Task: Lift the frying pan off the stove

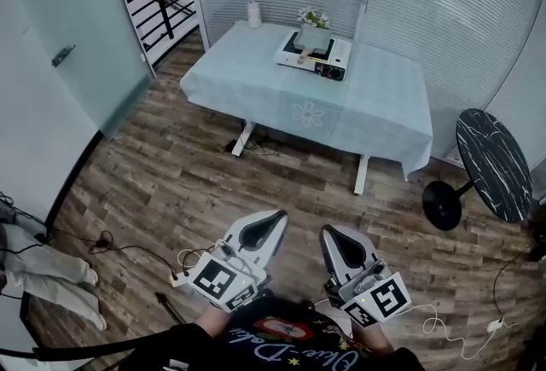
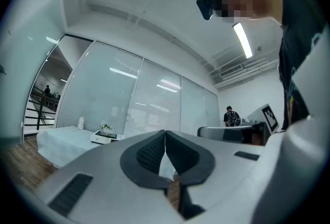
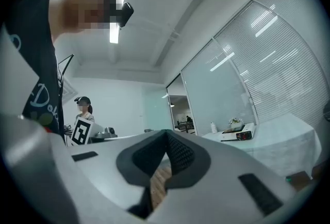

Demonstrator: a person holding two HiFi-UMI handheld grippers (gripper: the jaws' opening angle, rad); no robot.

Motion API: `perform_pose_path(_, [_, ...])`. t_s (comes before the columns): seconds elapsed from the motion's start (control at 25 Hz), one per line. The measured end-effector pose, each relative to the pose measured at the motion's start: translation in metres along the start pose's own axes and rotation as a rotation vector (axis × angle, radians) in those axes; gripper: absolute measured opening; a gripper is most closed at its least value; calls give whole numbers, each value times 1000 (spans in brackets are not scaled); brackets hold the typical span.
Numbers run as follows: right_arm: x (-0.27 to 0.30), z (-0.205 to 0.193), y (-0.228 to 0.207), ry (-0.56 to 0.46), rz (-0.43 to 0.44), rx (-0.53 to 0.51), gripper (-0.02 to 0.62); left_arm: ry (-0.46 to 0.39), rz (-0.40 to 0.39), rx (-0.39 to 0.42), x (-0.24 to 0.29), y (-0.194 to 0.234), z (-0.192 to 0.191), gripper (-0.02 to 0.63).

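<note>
Left hand: you hold the left tongs point(image 1: 275, 219) low and close in front of your body. They point ahead, about level, and the square-marker cube sits at the rear.
Left tongs: white moulded plastic shells with dark ribbed pads, pressed together tip to tip with nothing between them.
Right hand: it carries the right tongs point(image 1: 329, 234) just beside the left pair, in the same level pose.
Right tongs: the same white shells and dark textured pads, also closed tight and empty.
Underfoot: a brown wood-plank floor point(image 1: 171, 182) lies beneath both hands.
Frying pan: the small grey frying pan point(image 1: 313, 38) with a pale handle sits on the white box-shaped stove point(image 1: 341, 49), well apart from both tongs.
Counter: the rectangular counter point(image 1: 256, 71) across the room is draped in a pale blue-green cloth and carries the stove near its far edge.
Off to your right: a round black side table point(image 1: 493, 163) with a marbled top stands on a dark disc foot.
</note>
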State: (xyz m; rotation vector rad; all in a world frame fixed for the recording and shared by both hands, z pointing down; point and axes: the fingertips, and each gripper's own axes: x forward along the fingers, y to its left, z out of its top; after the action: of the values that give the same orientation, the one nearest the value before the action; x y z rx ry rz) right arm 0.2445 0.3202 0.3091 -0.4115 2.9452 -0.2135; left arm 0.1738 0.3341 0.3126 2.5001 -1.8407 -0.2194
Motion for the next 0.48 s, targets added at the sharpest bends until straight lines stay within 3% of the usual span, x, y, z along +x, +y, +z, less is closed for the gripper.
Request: perform_pose_path(0.48, [17,-2,-1,0,-10,12,0,-2,15,-10,-7,23,-1,6])
